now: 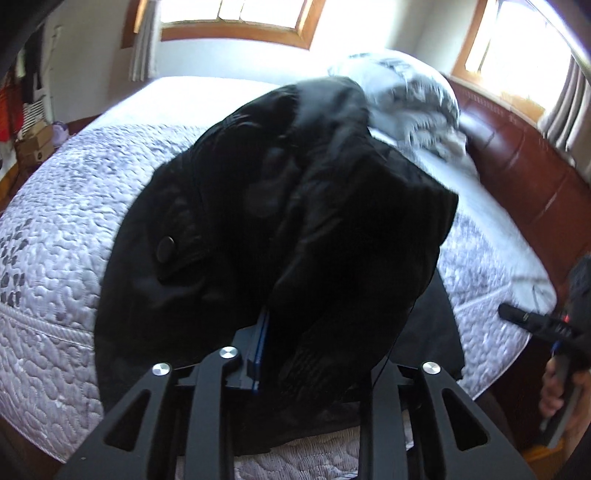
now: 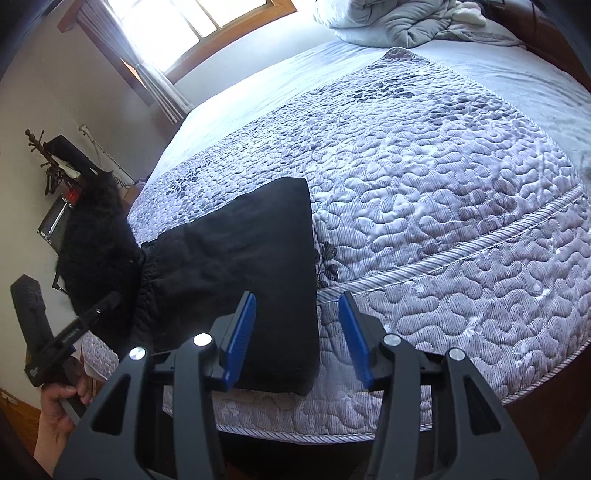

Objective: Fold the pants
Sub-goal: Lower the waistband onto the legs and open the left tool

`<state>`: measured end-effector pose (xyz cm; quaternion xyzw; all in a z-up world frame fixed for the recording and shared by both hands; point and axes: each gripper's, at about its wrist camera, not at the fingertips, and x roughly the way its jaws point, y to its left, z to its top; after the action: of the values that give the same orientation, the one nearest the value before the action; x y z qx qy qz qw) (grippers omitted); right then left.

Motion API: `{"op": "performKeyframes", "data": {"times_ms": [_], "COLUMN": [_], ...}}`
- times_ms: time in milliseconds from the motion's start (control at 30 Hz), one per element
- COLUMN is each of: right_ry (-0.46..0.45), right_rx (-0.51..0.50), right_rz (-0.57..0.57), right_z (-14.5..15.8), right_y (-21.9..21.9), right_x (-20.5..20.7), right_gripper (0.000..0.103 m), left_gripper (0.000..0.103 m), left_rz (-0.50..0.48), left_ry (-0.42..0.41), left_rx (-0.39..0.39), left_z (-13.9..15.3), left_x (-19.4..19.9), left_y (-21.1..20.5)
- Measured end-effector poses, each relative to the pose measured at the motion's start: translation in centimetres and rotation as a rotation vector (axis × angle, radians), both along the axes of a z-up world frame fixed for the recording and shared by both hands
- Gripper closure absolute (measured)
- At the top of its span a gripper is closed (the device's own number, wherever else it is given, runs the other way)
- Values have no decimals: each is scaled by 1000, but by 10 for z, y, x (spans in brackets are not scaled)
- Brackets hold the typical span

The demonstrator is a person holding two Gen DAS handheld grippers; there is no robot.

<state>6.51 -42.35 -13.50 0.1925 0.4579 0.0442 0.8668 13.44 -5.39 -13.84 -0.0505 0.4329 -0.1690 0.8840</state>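
The black pants (image 2: 236, 266) are lying near the bed's (image 2: 461, 206) front edge, with wide quilt lying open to their right. The left gripper (image 1: 295, 325) is clamping a bunched end of the pants and holding it up. The right gripper (image 2: 297, 343) is hanging wide apart over the folded part's edge. A crumpled gray blanket (image 2: 399, 18) is sitting far back by the window (image 2: 195, 22).

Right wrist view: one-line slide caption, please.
Open right gripper hovers over black pants on the quilted bed.
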Motion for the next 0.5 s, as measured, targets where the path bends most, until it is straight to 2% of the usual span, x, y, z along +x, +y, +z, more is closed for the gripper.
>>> {"op": "performKeyframes", "data": {"times_ms": [167, 267, 333, 433, 500], "right_ry": [0, -3, -8, -17, -23], "right_rx": [3, 9, 10, 16, 21], "right_rz": [8, 12, 15, 31, 42], "right_z": [0, 1, 3, 7, 11], "right_y": [4, 7, 9, 15, 20], "right_x": [0, 1, 2, 4, 6], "right_gripper": [55, 53, 49, 48, 45], "left_gripper": [59, 41, 23, 20, 20], "left_rz": [-67, -118, -163, -196, -195], "left_ry": [23, 22, 30, 42, 49], "left_rx": [97, 156, 180, 201, 158], "left_z": [-11, -14, -22, -18, -13], "left_x": [1, -7, -9, -14, -17], "left_y": [-29, -46, -58, -59, -53]}}
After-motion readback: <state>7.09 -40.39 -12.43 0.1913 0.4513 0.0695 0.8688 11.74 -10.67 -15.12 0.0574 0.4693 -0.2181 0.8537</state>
